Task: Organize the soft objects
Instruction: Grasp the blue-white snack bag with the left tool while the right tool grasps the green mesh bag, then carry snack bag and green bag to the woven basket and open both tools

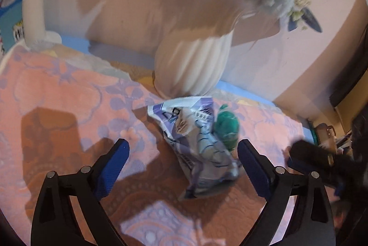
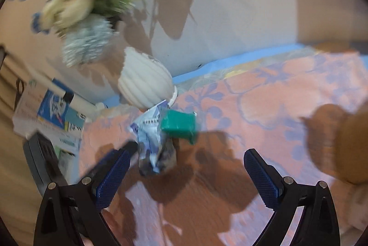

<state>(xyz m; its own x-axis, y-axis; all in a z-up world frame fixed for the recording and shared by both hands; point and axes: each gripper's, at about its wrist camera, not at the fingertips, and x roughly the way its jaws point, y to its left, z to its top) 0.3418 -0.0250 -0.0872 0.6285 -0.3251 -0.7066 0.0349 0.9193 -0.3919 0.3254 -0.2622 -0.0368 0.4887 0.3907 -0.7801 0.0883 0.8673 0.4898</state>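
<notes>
Left wrist view: the left gripper [image 1: 183, 155] is seen with its jaws spread wide and nothing held between them. A crumpled white-and-purple packet [image 1: 195, 142] is framed in the gap, lying on the pink floral cloth [image 1: 57, 89] just in front of the ribbed white vase [image 1: 193, 64], its top edge almost touching the vase's foot. The packet's long axis is judged to run away from the vase toward the camera, roughly along the fingers. A green soft object [image 1: 226, 126] is pressed against the packet's side, on the flank nearer the right-hand blue pad. The right gripper [image 1: 308, 155] is partly visible beside the vase's far side, blurred.

Right wrist view: the right gripper [image 2: 186, 159] is likewise shown wide open and empty. The same packet [image 2: 153, 144] is found in front of the vase [image 2: 145, 82], but off-centre, close to the left-hand pad, with the green object [image 2: 179, 126] beside it toward the middle of the gap. A stack of printed paper [image 2: 50, 117] lies beyond the cloth's [image 2: 276, 94] edge, to the vase's left.

The left gripper is judged the better centred on the packet; a closing across its short axis would be called for.
</notes>
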